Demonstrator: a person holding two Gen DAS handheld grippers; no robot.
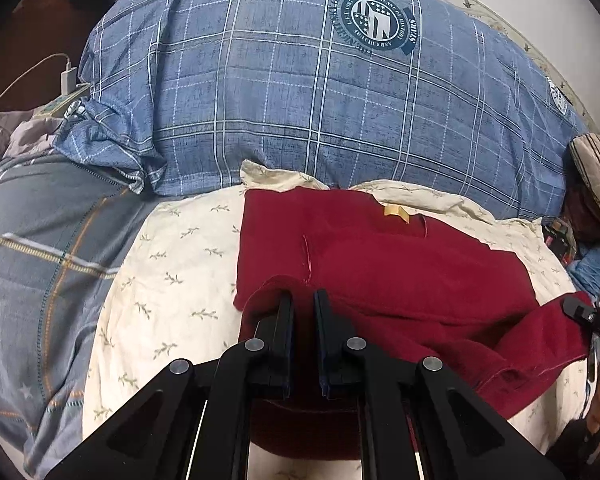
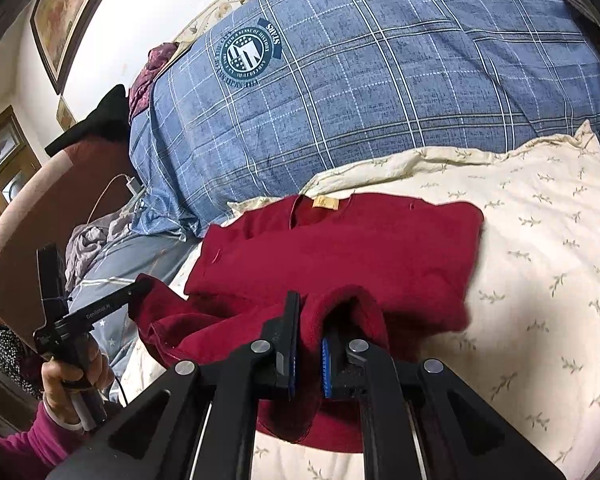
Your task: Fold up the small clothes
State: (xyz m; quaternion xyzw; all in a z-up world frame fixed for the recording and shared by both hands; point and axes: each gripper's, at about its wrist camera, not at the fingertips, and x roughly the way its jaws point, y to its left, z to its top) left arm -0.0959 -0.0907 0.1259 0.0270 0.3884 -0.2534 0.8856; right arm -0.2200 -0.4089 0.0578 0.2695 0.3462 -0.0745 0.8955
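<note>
1. A dark red garment lies spread on a cream sheet with a small leaf print, which covers the near part of a bed.
2. The garment's neck opening faces away from the person, toward a big blue plaid quilt bunched just behind it. A small yellow label shows inside the collar.
3. The left gripper has its two black fingers drawn close together, pinching the garment's near hem at the left corner. A fold of red cloth wraps over the left finger.
4. The right gripper is likewise clamped on the near hem at the other corner, with red cloth bulging up between and over its fingers. Blue pads show on the inner faces.
5. Between the two grips the hem is lifted off the sheet and sags in a loose fold, while the upper half of the garment rests flat.
6. In the right wrist view, the person's left hand grips the handle of the left gripper, with a pink sleeve at the wrist.
7. A white charger and cable lie to the left, beside the quilt.
8. A framed picture hangs on the white wall beyond the bed.
</note>
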